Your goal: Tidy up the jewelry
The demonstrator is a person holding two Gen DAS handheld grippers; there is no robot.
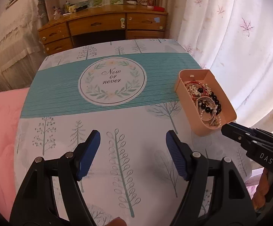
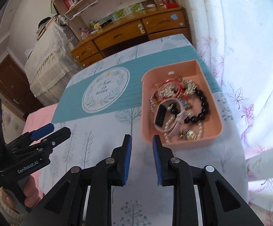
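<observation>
A pink tray (image 1: 190, 111) (image 2: 146, 130) sits at the table's right side, holding a tangle of jewelry: a black bead bracelet (image 1: 214, 101) (image 2: 202, 105), gold brooches (image 1: 194, 89) (image 2: 169, 89), a white-strapped watch (image 2: 162, 115) and pearl strands. My left gripper (image 1: 132, 146) is open and empty above the tablecloth, left of the tray. My right gripper (image 2: 142, 146) is open and empty, with its fingertips just short of the tray's near rim. In the left wrist view the right gripper (image 1: 226, 128) shows from the side at the tray's near corner.
The table (image 1: 117, 124) (image 2: 102, 143) has a tree-print cloth with a teal band and a "Now or never" emblem. A wooden desk (image 1: 102, 26) with drawers stands behind it. A white curtain (image 1: 240, 37) hangs at the right. A pink bed cover (image 1: 1, 131) lies at the left.
</observation>
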